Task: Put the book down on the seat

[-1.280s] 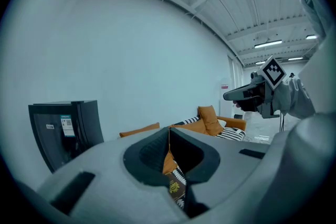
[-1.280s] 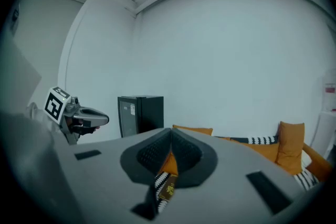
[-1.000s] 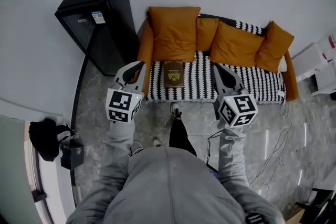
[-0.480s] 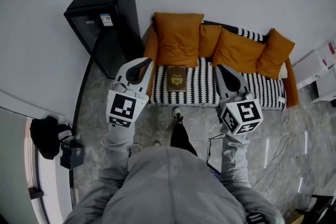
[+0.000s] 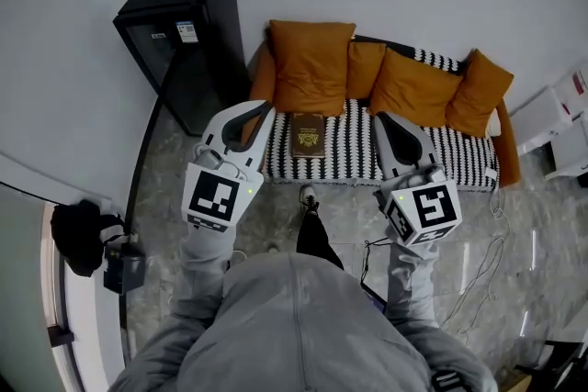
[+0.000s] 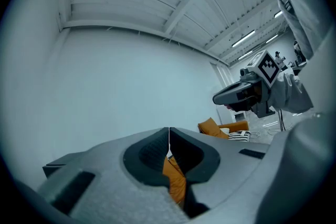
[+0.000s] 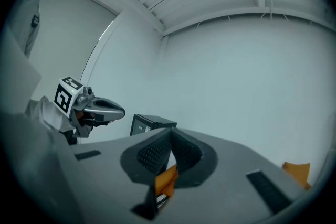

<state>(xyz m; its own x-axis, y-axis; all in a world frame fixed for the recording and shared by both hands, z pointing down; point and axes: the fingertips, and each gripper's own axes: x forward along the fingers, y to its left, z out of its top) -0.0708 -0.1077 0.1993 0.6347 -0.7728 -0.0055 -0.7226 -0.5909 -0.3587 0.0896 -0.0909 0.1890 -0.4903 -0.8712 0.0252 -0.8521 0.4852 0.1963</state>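
Head view: the book (image 5: 307,135) lies flat, cover up, on the striped seat (image 5: 349,144) of the sofa, near the seat's left end and just in front of the orange cushions (image 5: 310,67) along the back; no gripper touches it. The left gripper (image 5: 265,108) is held out level ahead of the person, its tip showing against the sofa's left arm, just left of the book; the right gripper (image 5: 376,117) is held out on the other side, its tip over the seat to the book's right, apart from it; grey sleeves (image 5: 204,257) reach back from both. A black cabinet (image 5: 184,32) stands against the wall left of the sofa; cables (image 5: 478,275) trail on the floor at right.

Left gripper view: the jaws are pressed together, their tips meeting in a thin line, with nothing between them; they face the pale wall.

Right gripper view: the jaws are likewise closed and empty; the cabinet shows beyond them.
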